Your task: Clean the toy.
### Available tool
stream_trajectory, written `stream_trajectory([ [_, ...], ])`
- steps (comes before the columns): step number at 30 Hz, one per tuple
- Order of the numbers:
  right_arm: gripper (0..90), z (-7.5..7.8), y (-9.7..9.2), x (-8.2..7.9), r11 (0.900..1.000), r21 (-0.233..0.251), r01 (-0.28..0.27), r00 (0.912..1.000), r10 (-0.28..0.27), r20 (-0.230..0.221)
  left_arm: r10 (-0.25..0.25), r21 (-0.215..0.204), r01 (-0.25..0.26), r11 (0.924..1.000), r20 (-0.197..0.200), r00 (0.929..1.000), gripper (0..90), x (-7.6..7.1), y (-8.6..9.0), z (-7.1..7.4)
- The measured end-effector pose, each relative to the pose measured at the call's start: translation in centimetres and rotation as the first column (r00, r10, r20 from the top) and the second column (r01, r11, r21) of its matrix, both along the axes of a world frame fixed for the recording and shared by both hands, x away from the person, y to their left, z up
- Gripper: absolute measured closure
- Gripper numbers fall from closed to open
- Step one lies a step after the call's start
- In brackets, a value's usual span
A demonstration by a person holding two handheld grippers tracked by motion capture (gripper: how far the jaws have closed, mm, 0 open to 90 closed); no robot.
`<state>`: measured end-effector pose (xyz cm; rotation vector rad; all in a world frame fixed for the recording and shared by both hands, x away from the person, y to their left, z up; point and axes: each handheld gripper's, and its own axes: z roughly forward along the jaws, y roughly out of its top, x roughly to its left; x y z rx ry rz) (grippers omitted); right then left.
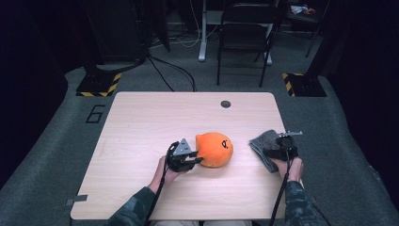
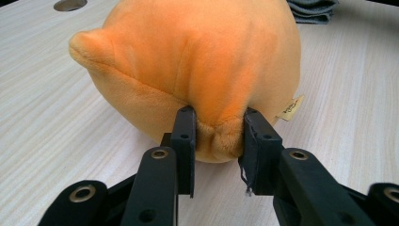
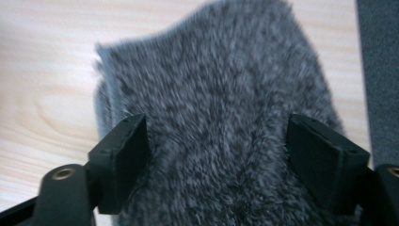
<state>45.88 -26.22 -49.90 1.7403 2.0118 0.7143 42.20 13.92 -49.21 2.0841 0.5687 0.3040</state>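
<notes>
My left gripper (image 2: 217, 141) pinches the orange plush toy (image 1: 214, 149); my right gripper (image 3: 217, 155) hangs spread over the grey fleece cloth (image 3: 221, 108).

The left jaws are nearly closed on a fold of soft, short-piled plush at the near bottom edge of the toy, which bulges between the pads; the round body swells away ahead of them, one stubby ear up to their left. The cloth lies directly beneath and ahead of my right gripper, its long axis running away from me between the wide jaws, one jaw at each long edge, and I cannot tell whether either touches it. This hand is the nearer to it by far. The cloth is shaggy, thick and folded, on the smooth pale wood table (image 1: 141, 122).
</notes>
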Motion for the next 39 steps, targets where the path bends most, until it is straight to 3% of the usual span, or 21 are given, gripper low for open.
stream_trajectory([
  [3,30.2,-0.7,0.0,0.0,0.9999,-0.012,-0.006,1.0,0.006,0.001,0.0,0.003,0.0,1.0,0.0,1.0,69.3,0.0,0.0,0.0],
  [5,34.3,-0.7,-0.1,0.0,0.9987,-0.03,-0.042,0.999,0.043,0.016,0.002,0.004,-0.002,1.0,0.002,1.0,69.2,0.0,0.0,0.0],
  [7,43.3,-0.8,-0.2,-0.1,0.9974,-0.027,-0.067,0.9972,0.068,0.032,0.007,0.001,-0.007,1.0,0.003,1.0,69.1,-0.1,-0.1,0.0],
  [10,60.0,-0.6,-0.1,-0.2,0.9979,-0.017,-0.063,0.9977,0.063,0.026,0.007,0.004,-0.007,1.0,0.002,1.0,68.9,-0.1,-0.1,0.0],
  [15,71.8,-0.2,0.4,-0.1,0.998,-0.019,-0.059,0.9982,0.06,0.01,0.011,0.002,-0.011,0.9999,0.006,0.9999,68.8,-0.1,-0.2,0.1],
  [24,73.6,1.8,0.2,-0.6,0.9933,0.076,-0.087,0.9932,0.08,0.085,0.014,0.007,-0.014,0.9999,0.017,0.9998,68.8,-0.1,-0.2,0.1],
  [33,73.4,5.1,1.9,-1.6,0.9746,0.141,-0.174,0.9725,0.148,0.18,0.018,0.006,-0.018,0.9998,0.03,0.9994,68.7,-0.2,-0.3,0.3],
  [39,73.1,6.2,4.0,-1.9,0.9583,0.154,-0.241,0.9576,0.208,0.199,0.018,0.008,-0.018,0.9998,0.038,0.9991,68.6,-0.2,-0.3,0.4],
])
